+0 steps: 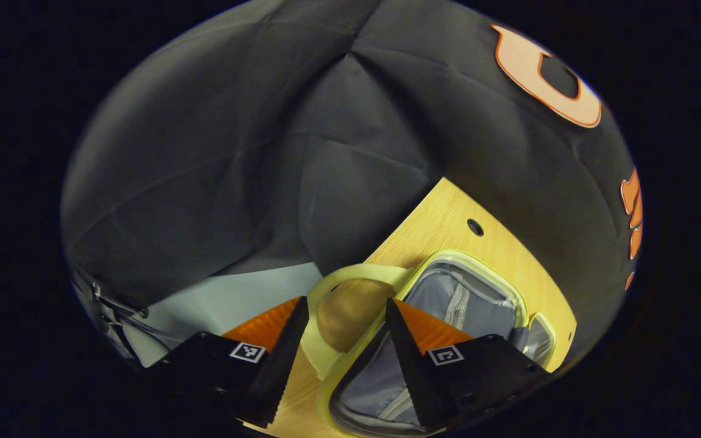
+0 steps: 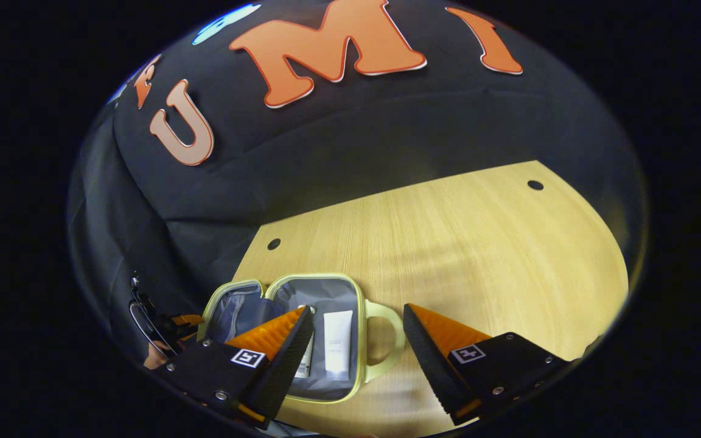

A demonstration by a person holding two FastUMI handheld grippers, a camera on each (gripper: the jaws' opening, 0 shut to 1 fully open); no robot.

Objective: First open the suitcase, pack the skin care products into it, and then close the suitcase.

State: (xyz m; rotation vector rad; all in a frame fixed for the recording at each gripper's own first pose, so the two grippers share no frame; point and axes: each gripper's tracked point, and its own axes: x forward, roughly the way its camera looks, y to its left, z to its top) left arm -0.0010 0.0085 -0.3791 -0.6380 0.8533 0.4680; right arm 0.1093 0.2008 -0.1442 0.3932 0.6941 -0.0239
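Suitcase [image 2: 302, 340] lies open on desk [image 2: 448, 243], white tube [image 2: 338, 344] inside. Left claw [image 1: 344, 340] gapes astride its handle [image 1: 326, 316], gripping nothing; right claw [image 2: 359, 347] wide, empty, above.

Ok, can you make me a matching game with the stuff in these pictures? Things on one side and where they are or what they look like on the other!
Things:
1. suitcase
2. white tube
3. handle
4. table

Descriptions:
A. light wood with small dark holes
B. lying inside on the grey lining
C. open, lid folded back
D. pale yellow-green loop on the case's side

Pairs: 1-C, 2-B, 3-D, 4-A
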